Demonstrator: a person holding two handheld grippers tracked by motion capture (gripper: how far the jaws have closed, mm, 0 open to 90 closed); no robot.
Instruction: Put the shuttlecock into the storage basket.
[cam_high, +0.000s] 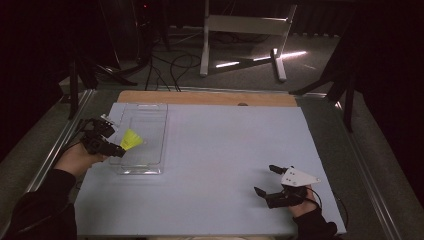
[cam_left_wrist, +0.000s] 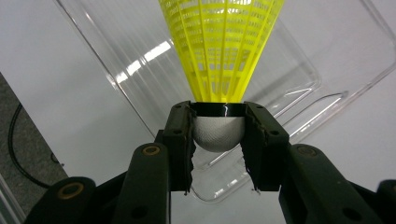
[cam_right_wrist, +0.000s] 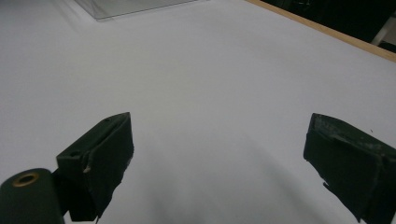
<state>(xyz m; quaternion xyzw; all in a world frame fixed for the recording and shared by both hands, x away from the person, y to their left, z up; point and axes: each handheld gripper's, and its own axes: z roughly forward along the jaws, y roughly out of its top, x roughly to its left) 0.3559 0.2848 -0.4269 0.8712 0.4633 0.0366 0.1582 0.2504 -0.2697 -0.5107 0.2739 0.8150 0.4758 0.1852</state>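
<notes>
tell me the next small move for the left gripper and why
Probably lower a little more, then open. The left gripper is shut on the shuttlecock by its white cork, and the yellow skirt already hangs over the clear tray, so a short descent should set it inside without a drop.

The shuttlecock (cam_left_wrist: 224, 46) has a bright yellow skirt ribbed into a fine lattice, a black band at its base and a white, finely textured rounded head. The tray (cam_high: 141, 140) is clear and colourless, with pale streaks of reflected light on its ridged bottom. Both the left gripper (cam_left_wrist: 218, 140) and the right gripper (cam_right_wrist: 219, 163) have black jaws with brass-coloured rivets. The table (cam_high: 225, 150) is covered in plain pale bluish-white, with a light wooden strip along its far edge.
</notes>
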